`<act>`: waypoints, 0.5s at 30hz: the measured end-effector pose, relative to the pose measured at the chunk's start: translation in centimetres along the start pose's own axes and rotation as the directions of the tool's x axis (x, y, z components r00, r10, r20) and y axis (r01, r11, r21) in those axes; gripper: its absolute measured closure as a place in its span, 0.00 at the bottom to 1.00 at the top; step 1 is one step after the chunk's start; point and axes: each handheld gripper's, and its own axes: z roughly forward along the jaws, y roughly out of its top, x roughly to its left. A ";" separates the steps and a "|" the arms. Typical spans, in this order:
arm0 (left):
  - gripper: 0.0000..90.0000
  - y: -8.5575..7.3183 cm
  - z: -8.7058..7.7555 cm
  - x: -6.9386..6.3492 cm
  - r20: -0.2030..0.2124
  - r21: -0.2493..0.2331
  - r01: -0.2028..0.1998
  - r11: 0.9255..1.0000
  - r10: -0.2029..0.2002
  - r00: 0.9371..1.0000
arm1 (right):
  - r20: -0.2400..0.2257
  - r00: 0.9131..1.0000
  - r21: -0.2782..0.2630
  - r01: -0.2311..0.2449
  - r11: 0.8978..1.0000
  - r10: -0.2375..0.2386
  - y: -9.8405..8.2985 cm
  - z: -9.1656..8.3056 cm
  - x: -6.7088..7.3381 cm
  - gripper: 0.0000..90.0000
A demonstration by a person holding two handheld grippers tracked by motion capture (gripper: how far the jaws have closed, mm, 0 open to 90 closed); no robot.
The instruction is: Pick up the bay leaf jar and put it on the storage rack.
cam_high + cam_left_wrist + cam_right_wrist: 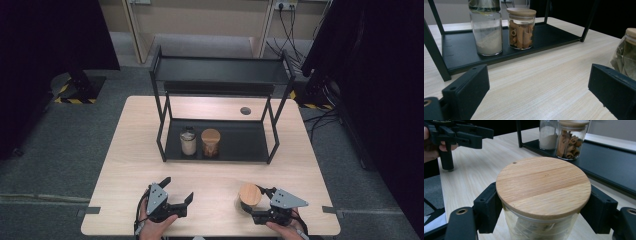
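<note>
Wood-lidded glass jar [543, 195] of dried leaves stood upright at the table's [215, 175] near right edge, pinched by my right hand-held gripper [256, 205]; my left hand-held gripper [176, 195] was spread, empty.

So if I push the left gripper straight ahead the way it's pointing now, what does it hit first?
Probably the front edge of the black rack's lower shelf. The left gripper is open, with bare table ahead of it. Beyond that edge stand the white-powder jar and the pasta jar. Depth is hard to judge.

Dim room, soft overhead light — slight blur
</note>
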 end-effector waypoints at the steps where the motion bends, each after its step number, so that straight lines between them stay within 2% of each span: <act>1: 0.03 0.0 0.0 0.0 -0.001 -0.001 0.000 1.000 0.000 1.000 | 0.002 1.000 -0.005 0.000 1.000 0.000 0.0 0.0 0.1 0.28; 8: 0.03 0.0 0.0 0.0 -0.003 -0.002 0.002 1.000 -0.002 1.000 | 0.017 1.000 -0.017 0.002 1.000 -0.002 0.6 0.1 0.1 0.28; 15: 0.03 0.0 0.0 0.0 -0.005 -0.001 0.001 1.000 -0.001 1.000 | 0.036 0.999 -0.010 -0.003 1.000 0.004 1.6 0.9 -0.5 0.28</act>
